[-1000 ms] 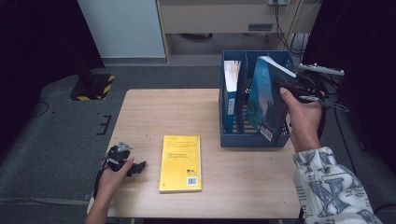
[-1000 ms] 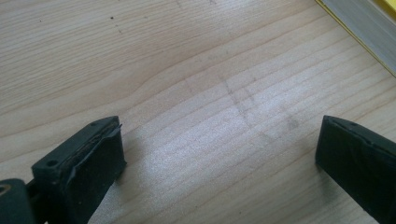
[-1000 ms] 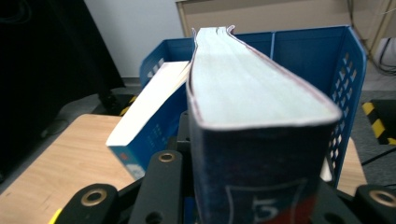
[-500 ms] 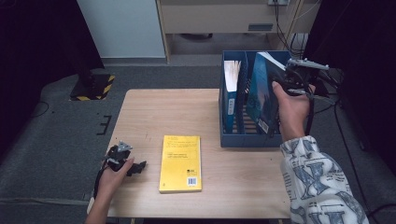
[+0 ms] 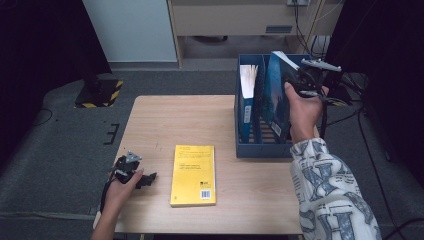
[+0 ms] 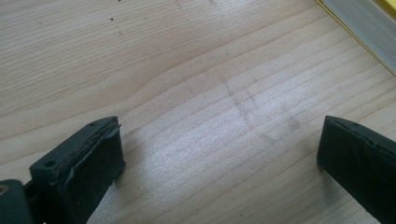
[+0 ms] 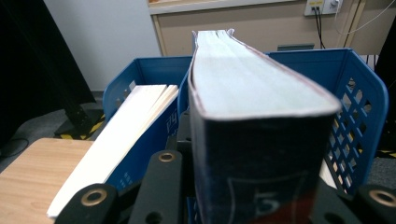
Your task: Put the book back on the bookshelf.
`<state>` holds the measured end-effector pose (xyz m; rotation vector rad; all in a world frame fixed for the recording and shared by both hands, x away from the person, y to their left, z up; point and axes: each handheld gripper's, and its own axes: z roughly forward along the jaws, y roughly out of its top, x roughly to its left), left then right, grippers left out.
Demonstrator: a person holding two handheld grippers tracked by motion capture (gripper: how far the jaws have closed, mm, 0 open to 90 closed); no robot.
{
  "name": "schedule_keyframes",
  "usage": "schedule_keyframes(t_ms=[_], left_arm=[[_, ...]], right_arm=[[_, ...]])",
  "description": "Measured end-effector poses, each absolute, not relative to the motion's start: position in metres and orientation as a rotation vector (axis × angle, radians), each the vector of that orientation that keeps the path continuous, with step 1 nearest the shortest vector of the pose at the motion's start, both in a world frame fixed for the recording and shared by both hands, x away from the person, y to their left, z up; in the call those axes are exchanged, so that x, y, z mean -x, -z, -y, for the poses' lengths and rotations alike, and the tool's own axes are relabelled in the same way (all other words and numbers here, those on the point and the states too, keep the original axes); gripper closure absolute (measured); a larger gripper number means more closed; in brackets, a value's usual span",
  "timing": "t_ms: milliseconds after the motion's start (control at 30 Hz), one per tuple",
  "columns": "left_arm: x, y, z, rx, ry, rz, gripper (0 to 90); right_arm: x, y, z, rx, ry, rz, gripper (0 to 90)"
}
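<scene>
The right gripper (image 5: 300, 82) is clenched on a thick dark blue book (image 5: 275, 95), holding it upright and a little tilted over the blue file rack (image 5: 260, 150), its lower end already down between the rack's walls. In the right gripper view the book's (image 7: 261, 140) white page edges run away from the camera, with the jaws pinching its covers from both sides. A second book (image 5: 247, 95) with a blue spine stands in the rack's leftmost slot, just beside the held one.

To seat the book cleanly, I would keep it square to the rack's dividers, lower it straight down, and let go only once its bottom edge rests on the rack floor; otherwise it may catch on a divider or lean onto its neighbour.

The left gripper (image 5: 132, 170) lies on the wooden table (image 5: 165, 120), well away from the rack at the near left corner, its jaws spread wide with nothing between them. A yellow book (image 5: 194, 174) lies flat between it and the rack.

As for writing, the dark book's cover shows what looks like a large "5" close to the camera, though I cannot be sure. The yellow cover carries small print and a barcode, too small to read.
</scene>
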<state>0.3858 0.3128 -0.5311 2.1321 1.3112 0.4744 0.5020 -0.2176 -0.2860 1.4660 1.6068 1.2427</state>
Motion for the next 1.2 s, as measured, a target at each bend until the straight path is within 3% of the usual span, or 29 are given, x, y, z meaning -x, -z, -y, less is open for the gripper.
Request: schedule_keyframes(t_ms=[1200], left_arm=[[-0.386,0.531,-0.313,-2.138,-0.475,-1.305,0.0]], right_arm=[[-0.534,0.319,0.201,-1.5,-1.23,-1.59,73.7]])
